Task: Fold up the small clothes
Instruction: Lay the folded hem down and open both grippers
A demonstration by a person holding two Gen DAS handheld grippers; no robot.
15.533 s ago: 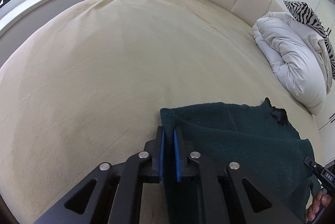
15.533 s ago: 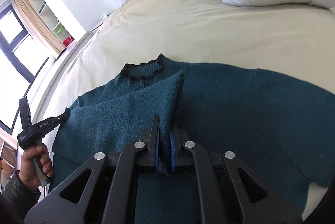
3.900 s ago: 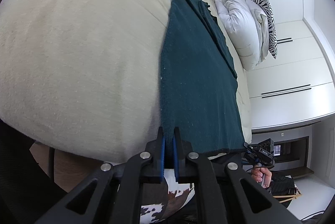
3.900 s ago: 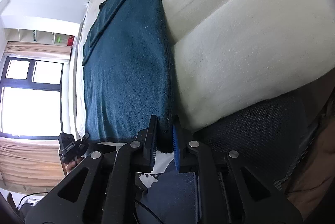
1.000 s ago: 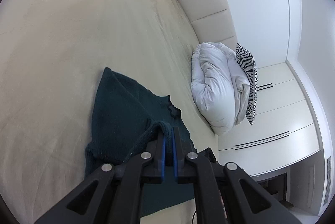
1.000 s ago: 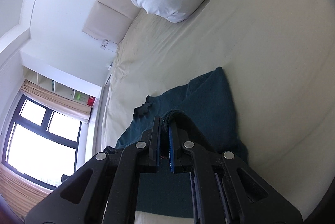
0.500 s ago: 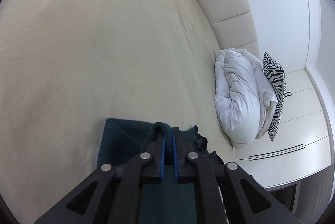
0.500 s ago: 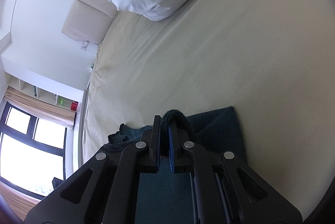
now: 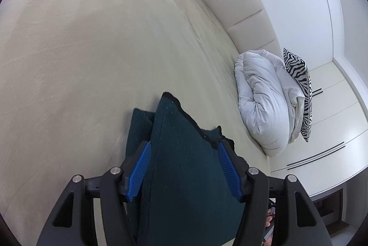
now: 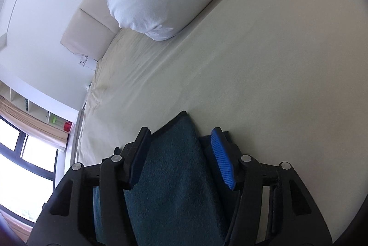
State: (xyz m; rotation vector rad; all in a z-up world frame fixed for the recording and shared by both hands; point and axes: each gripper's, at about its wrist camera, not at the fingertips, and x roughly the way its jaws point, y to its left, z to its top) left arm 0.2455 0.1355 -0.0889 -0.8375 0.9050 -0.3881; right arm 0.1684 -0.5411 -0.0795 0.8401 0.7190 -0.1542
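Note:
A dark teal knit sweater [image 9: 184, 165] lies folded over itself on the cream bed sheet [image 9: 92, 50]. My left gripper [image 9: 184, 149] is open, its blue pads [image 9: 140, 167] spread on either side of the folded top layer. In the right wrist view the sweater [image 10: 170, 167] lies between the spread fingers of my right gripper [image 10: 181, 135], which is open too. Neither gripper holds the cloth. The lower part of the sweater is hidden behind the grippers.
A rolled white duvet [image 9: 264, 103] and a zebra-striped pillow [image 9: 299, 85] lie at the head of the bed by the padded headboard [image 9: 230, 4]. White wardrobes [image 9: 333, 119] stand at the right. A window [image 10: 23, 165] and shelves are at the far left.
Both grippers have opened and let go of the sweater's hem, which they had carried up over the upper part. The folded layer now rests on the bed.

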